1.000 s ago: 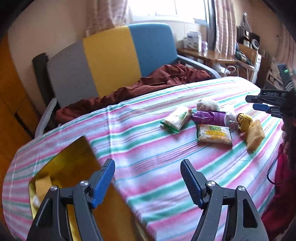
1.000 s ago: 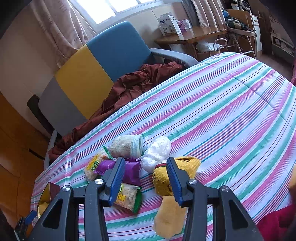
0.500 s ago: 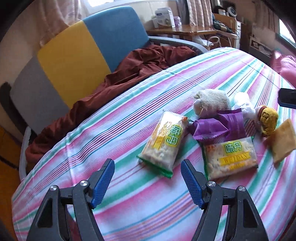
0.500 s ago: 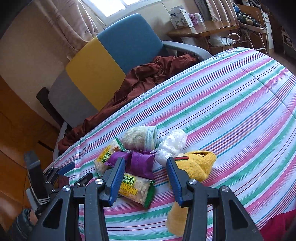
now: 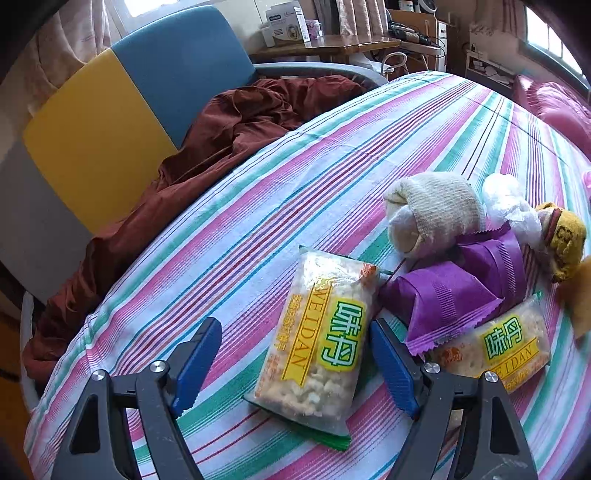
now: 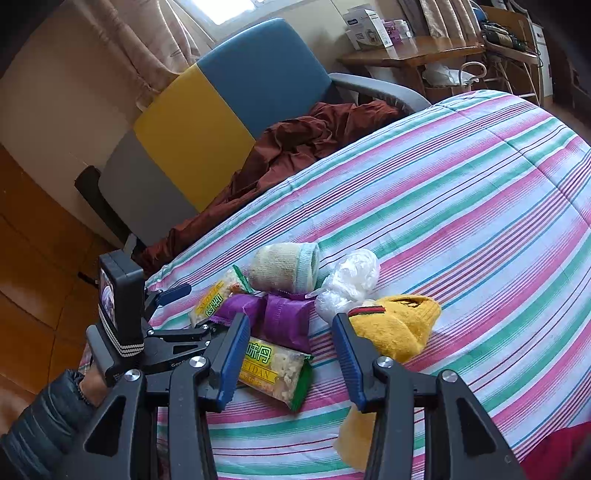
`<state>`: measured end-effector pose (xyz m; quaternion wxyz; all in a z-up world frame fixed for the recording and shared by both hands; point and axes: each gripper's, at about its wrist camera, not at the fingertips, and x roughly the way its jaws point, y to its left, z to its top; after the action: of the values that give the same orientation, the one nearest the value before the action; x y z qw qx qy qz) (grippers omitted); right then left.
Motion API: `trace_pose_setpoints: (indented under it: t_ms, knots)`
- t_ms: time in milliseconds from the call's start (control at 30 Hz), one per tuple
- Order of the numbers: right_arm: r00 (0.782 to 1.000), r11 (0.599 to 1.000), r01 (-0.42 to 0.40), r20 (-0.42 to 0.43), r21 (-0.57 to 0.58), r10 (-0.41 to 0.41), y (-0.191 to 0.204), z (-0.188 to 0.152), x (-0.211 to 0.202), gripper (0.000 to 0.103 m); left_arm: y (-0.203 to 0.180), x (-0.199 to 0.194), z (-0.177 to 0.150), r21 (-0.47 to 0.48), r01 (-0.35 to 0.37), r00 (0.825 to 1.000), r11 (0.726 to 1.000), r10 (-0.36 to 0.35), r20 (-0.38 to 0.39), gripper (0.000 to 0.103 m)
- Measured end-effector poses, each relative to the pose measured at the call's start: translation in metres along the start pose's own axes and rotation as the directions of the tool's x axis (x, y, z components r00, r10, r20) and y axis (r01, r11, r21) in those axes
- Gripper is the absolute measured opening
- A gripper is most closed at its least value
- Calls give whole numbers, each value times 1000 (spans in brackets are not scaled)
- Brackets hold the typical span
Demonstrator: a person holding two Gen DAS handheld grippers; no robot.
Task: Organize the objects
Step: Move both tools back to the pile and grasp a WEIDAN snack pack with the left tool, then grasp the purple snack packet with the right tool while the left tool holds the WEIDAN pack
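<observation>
Two snack packets lay in the small heap on the striped bed. You held the left hand-held gripper over the nearer snack packet, its jaws opening around it without touching, likely to take it first. Your right hand-held gripper waited, partly open and empty, above the other packet.

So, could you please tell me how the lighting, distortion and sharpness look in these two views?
Left wrist view: strong fisheye bend on the striped bedspread, dark corner vignette, the window at top right blown out, and the print on the snack packet is sharp. Right wrist view: the same curvature, a blown-out window at top, soft daylight with faint shadows, and the yellow sock is crisp.
</observation>
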<state>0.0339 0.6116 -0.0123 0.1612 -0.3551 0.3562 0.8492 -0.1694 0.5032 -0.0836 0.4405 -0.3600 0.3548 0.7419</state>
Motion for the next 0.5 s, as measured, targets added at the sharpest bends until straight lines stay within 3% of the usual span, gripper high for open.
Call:
trace_pose_setpoints:
  t_ms: [67, 133, 267, 500]
  knots:
    - [1000, 1000, 3, -2, -2, -3, 0, 0, 1, 47, 2, 4, -1, -23, 33, 999, 999, -33, 0, 75]
    - [1000, 1000, 9, -4, -3, -9, -1, 1, 1, 47, 5, 3, -2, -81, 94, 995, 992, -95, -6, 49]
    - [1000, 1000, 17, -7, -2, -17, -2, 1, 2, 47, -2, -8, -16, -134, 69, 997, 989, -71, -5, 44]
    - [1000, 999, 24, 6, 23, -25, -8, 3, 0, 47, -12, -34, -53, -269, 0, 997, 963, -19, -70, 44]
